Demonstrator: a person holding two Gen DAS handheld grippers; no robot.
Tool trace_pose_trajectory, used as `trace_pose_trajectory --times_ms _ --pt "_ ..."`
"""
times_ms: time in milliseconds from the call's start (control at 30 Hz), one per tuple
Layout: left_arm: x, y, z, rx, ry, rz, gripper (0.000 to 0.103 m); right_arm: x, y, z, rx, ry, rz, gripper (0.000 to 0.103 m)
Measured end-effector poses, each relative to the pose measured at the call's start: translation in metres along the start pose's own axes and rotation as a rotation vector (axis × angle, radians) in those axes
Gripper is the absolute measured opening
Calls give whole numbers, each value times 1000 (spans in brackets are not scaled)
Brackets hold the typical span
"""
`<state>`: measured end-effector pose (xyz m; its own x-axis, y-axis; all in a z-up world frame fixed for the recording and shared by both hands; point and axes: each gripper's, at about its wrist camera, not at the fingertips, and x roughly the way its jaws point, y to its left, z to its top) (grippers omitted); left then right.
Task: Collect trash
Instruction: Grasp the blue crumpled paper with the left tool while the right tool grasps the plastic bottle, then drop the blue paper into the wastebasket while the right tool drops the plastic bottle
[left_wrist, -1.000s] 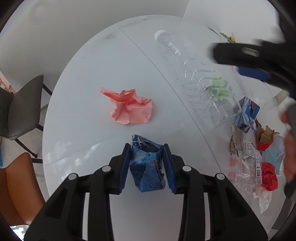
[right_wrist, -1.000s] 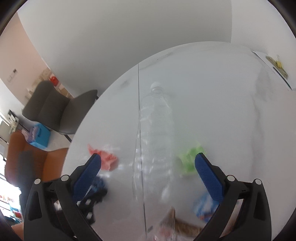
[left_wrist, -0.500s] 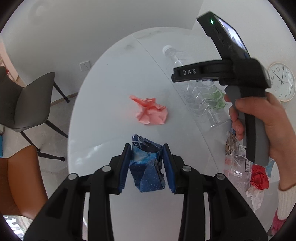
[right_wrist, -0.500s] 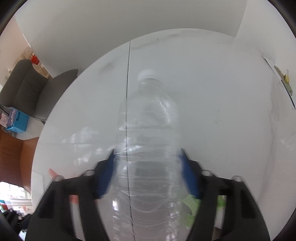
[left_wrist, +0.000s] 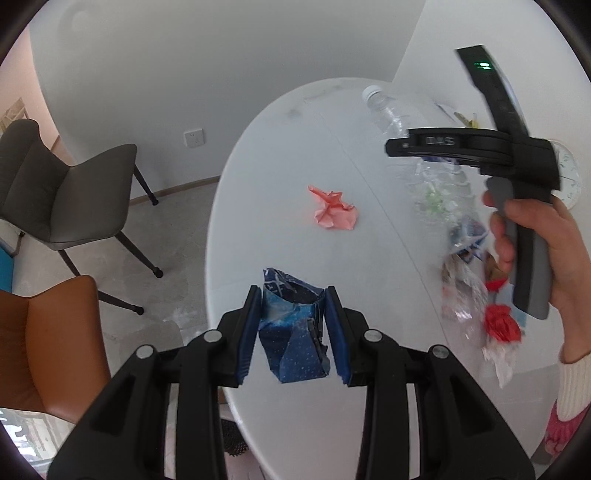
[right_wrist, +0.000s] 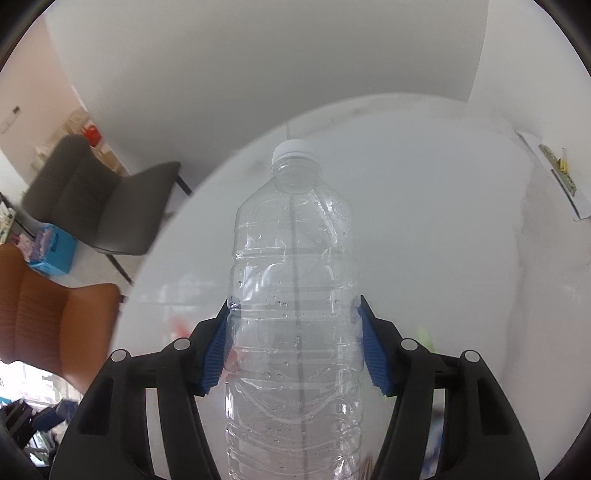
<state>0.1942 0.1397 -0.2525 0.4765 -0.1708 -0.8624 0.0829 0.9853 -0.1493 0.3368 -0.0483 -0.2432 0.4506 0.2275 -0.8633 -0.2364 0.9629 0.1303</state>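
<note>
My left gripper (left_wrist: 293, 295) is shut on a crumpled dark blue paper (left_wrist: 295, 339) and holds it above the near edge of the white round table (left_wrist: 277, 166). A crumpled pink paper (left_wrist: 334, 214) lies mid-table. My right gripper (right_wrist: 293, 306) is shut on a clear empty plastic bottle (right_wrist: 295, 240) with a white cap, its pads pressing the bottle's sides. In the left wrist view a hand (left_wrist: 554, 240) holds that gripper at the right, the bottle (left_wrist: 388, 110) tilted off the table. Under it lie a green paper (left_wrist: 434, 195), a clear wrapper (left_wrist: 461, 291) and a red crumple (left_wrist: 500, 325).
A grey chair (left_wrist: 66, 192) and an orange chair (left_wrist: 48, 332) stand left of the table. A wall clock (left_wrist: 565, 177) shows behind the hand. A blue box (right_wrist: 55, 251) sits on the floor by the chairs. A paper slip (right_wrist: 554, 181) lies at the table's far right edge.
My left gripper rose and drew back with the blue paper, so the table looks smaller. My right gripper came down around the bottle, shut on it and lifted it.
</note>
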Motion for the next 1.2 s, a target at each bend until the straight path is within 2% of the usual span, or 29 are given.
trace_pose_trajectory --times_ms 200,400,600,833,933,1033,1200 --pt "-55 12 -37 44 -9 -26 34 -83 43 -67 11 -28 88 63" --pt "-97 35 -90 112 24 -53 34 -131 99 -140 35 -3 164 63" --pt "-111 56 -149 193 88 -93 34 -145 155 -194 34 38 186 63" --pt "-97 73 -194 226 171 -156 35 -153 184 -243 70 55 177 63" --pt "-90 79 -203 228 210 -185 39 -153 194 -256 85 53 173 63" --pt "-87 83 -212 240 223 -181 62 -154 198 -263 98 55 172 63" --pt "-91 88 -213 240 215 -174 65 -156 208 -275 94 51 168 63"
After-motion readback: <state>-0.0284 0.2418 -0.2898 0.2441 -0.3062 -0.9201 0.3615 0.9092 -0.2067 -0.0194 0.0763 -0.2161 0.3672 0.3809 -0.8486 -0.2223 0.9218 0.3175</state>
